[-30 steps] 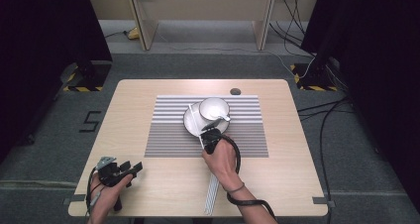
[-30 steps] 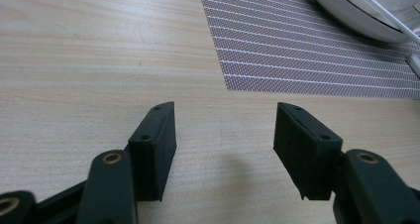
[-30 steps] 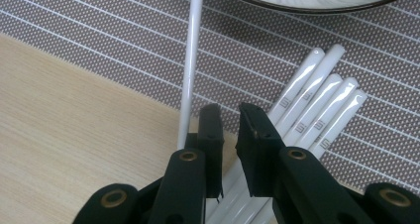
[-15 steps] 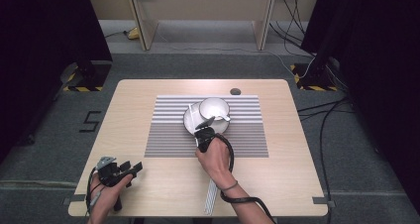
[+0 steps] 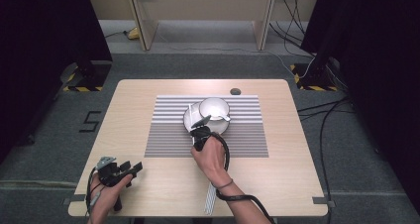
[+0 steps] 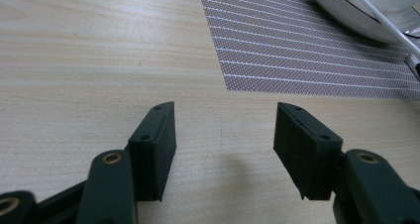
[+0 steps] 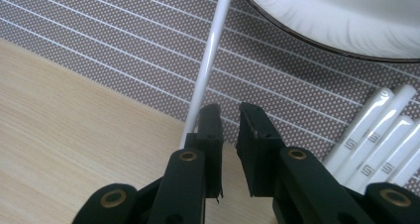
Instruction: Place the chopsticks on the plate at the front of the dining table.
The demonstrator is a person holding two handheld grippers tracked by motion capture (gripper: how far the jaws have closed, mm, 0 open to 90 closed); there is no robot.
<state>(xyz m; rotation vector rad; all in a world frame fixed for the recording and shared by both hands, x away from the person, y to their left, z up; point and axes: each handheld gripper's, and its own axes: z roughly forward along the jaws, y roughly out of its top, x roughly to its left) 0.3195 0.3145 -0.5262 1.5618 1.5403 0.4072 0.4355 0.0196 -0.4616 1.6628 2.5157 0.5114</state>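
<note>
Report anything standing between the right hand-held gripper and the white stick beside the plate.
Nothing visible does. The stick runs right along the outer side of one jaw of the right hand-held gripper, not inside the narrow gap, which holds nothing. The plate lies beyond, and the other sticks lie off to the side.

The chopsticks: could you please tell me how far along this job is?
Done: the bowl sits on the plate on the striped placemat. In hand: the right tongs, jaws narrowly apart, are at a single white chopstick beside the plate; it runs outside one jaw, not between them. Left: the other chopsticks lie bundled nearby, and the left tongs are open over the table.
</note>
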